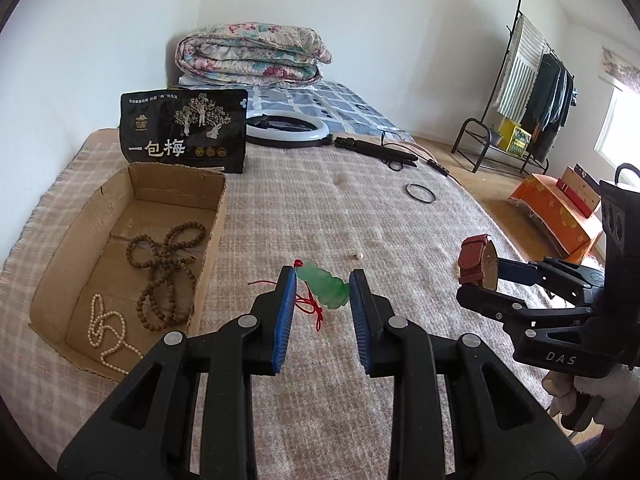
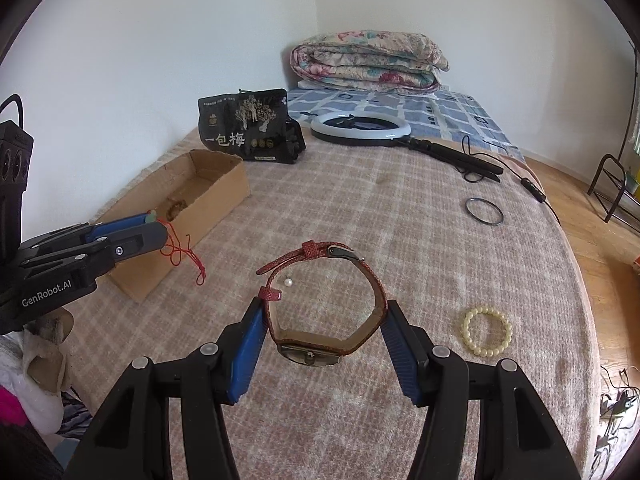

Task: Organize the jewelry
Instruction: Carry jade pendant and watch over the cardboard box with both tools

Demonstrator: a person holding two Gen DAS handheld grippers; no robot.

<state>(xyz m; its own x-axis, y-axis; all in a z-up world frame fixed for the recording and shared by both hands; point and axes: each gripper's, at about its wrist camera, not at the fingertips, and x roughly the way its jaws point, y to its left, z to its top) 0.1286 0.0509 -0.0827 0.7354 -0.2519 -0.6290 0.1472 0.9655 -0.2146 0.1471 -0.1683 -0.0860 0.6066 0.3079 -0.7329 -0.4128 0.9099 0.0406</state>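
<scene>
The left gripper [image 1: 323, 292] pinches a green jade pendant [image 1: 323, 289] crosswise between narrowly parted pads, its red cord [image 1: 310, 303] dangling; the right gripper [image 2: 326, 318], about half open, clamps a red-strapped watch [image 2: 320, 312] by its band; the cardboard box [image 1: 182, 240] lies to the left, beads [image 1: 166, 264] already inside; the left hand is nearer.

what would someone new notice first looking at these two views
Probably the two held pieces: the left gripper has its jaws shut on a green jade pendant trailing a red cord, and the right gripper holds a red-strapped watch, both above the plaid blanket. Next, the cardboard box at the left, already holding a brown bead strand and a pearl necklace.
</scene>
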